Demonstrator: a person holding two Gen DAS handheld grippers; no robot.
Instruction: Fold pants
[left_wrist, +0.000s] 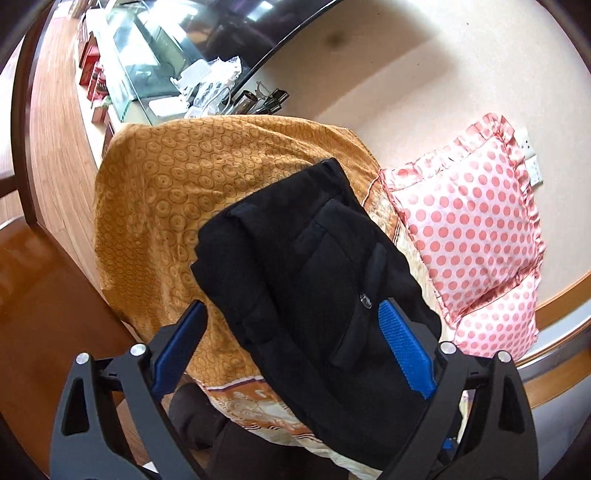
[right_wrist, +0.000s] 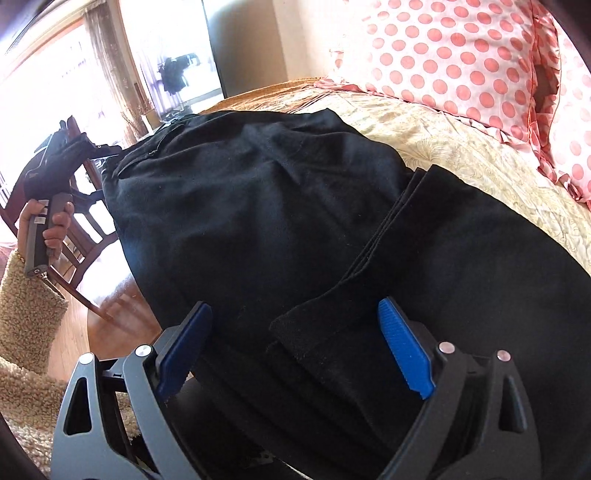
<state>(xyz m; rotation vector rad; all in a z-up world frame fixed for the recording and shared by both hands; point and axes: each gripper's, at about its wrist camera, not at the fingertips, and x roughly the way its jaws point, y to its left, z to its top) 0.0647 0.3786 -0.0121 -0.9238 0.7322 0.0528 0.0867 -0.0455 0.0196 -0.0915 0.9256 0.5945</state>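
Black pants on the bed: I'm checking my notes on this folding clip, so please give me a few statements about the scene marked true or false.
1. The black pants lie folded on the bed. True.
2. The right gripper is clamped shut on the pants. False: its jaws stand wide apart, with the cloth between them but not pinched.
3. The pillow is white with pink dots. True.
4. The left gripper is shut. False: its jaws are open over the pants.
5. The bed cover is plain blue. False: it is orange-gold with a ring pattern.
6. A hand in a fleecy sleeve holds the other gripper's handle in the right wrist view. True.
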